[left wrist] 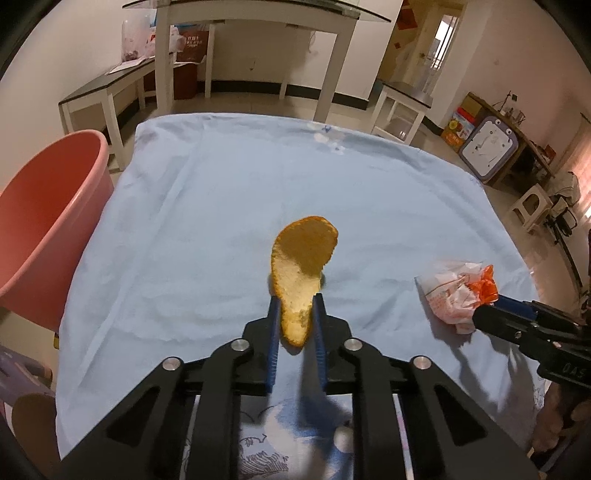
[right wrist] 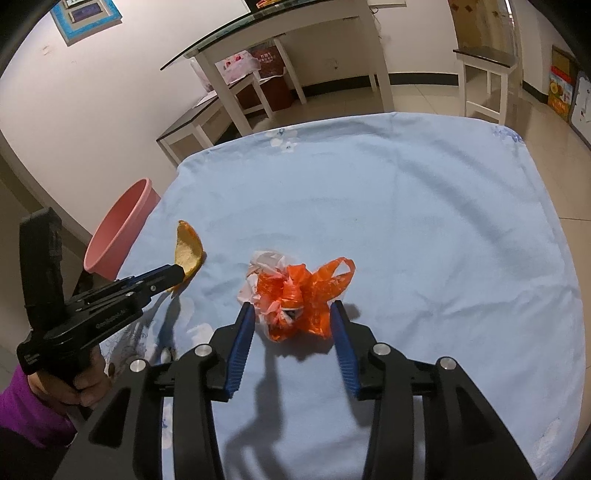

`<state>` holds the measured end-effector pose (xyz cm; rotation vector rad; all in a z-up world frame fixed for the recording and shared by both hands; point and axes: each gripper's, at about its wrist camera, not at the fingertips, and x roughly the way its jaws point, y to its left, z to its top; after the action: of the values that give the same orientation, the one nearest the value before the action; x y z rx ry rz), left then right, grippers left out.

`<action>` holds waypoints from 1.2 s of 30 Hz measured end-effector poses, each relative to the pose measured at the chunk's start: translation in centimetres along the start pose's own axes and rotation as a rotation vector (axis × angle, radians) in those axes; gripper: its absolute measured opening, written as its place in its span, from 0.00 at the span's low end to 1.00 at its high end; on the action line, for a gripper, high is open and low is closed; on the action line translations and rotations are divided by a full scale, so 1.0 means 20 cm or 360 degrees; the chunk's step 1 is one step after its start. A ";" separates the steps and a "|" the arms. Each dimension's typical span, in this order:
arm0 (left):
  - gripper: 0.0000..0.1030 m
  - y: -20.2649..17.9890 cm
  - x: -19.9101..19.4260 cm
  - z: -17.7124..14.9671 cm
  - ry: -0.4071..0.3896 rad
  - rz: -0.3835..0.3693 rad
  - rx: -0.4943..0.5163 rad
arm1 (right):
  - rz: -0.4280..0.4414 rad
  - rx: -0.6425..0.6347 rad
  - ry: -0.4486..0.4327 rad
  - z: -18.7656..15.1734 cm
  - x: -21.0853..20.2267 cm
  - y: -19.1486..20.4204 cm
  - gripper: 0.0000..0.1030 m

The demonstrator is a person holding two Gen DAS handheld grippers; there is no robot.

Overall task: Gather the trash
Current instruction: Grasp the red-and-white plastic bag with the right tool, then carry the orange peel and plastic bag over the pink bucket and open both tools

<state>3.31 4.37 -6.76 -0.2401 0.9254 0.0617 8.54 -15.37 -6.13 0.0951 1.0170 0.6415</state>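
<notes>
A blue sheet [left wrist: 369, 206] is spread over the table. The left gripper [left wrist: 297, 306] is clamped on an orange peel [left wrist: 301, 269]; the right gripper [right wrist: 293, 314] stands open around a crumpled bag [right wrist: 295, 291]. Closing, then carrying both to the pink bin [left wrist: 48, 221] beyond the left fingers, seems required.

- I see a pale blue sheet [left wrist: 229, 192] with small flower prints covering the counter.
- Beyond it stands a white glass-topped table [right wrist: 295, 22], a low bench [left wrist: 107, 92] beside it.
- A drawing board [left wrist: 489, 149] leans far right.

Pink bin [left wrist: 48, 221] cut off, its contents perhaps hidden.
</notes>
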 end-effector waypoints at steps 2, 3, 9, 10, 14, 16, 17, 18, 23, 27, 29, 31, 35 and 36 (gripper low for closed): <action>0.14 0.00 -0.01 0.00 -0.0008 0.0004 0.0001 | -0.0004 -0.0012 -0.0005 0.00 0.00 0.01 0.40; 0.14 0.00 -0.03 0.01 -0.0019 -0.0005 -0.0005 | -0.0003 -0.0012 -0.0011 0.00 0.00 0.00 0.38; 0.13 0.02 -0.12 0.07 -0.0102 -0.0037 -0.0039 | 0.0013 -0.0014 -0.0056 0.00 -0.02 -0.01 0.13; 0.13 0.02 -0.14 0.08 -0.0112 -0.0041 -0.0042 | 0.0010 -0.0017 -0.0060 0.00 -0.03 0.00 0.13; 0.13 0.05 -0.22 0.12 -0.0174 -0.0041 -0.0053 | 0.0020 -0.0034 -0.0097 0.02 -0.06 0.02 0.13; 0.13 0.07 -0.27 0.14 -0.0215 -0.0034 -0.0062 | 0.0024 -0.0055 -0.0133 0.05 -0.08 0.04 0.13; 0.13 0.09 -0.30 0.15 -0.0241 -0.0030 -0.0069 | 0.0029 -0.0063 -0.0144 0.05 -0.09 0.05 0.13; 0.13 0.10 -0.32 0.15 -0.0261 -0.0025 -0.0075 | 0.0034 -0.0073 -0.0158 0.07 -0.10 0.06 0.13; 0.13 0.17 -0.45 0.17 -0.0365 0.0045 -0.0108 | 0.0083 -0.0123 -0.0206 0.14 -0.12 0.14 0.13; 0.13 0.24 -0.51 0.17 -0.0416 0.0091 -0.0142 | 0.0124 -0.0188 -0.0221 0.20 -0.11 0.25 0.13; 0.13 0.28 -0.54 0.17 -0.0435 0.0107 -0.0169 | 0.0148 -0.0231 -0.0226 0.22 -0.10 0.32 0.13; 0.13 0.31 -0.57 0.16 -0.0449 0.0124 -0.0193 | 0.0170 -0.0266 -0.0230 0.25 -0.09 0.39 0.13; 0.13 0.37 -0.62 0.13 -0.0481 0.0168 -0.0227 | 0.0218 -0.0314 -0.0229 0.30 -0.05 0.52 0.13; 0.13 0.39 -0.63 0.13 -0.0487 0.0179 -0.0237 | 0.0231 -0.0324 -0.0225 0.31 -0.04 0.55 0.13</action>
<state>-3.55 13.23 3.35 -0.3067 0.6290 0.2652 8.31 -5.52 1.71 0.0351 0.8092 0.8552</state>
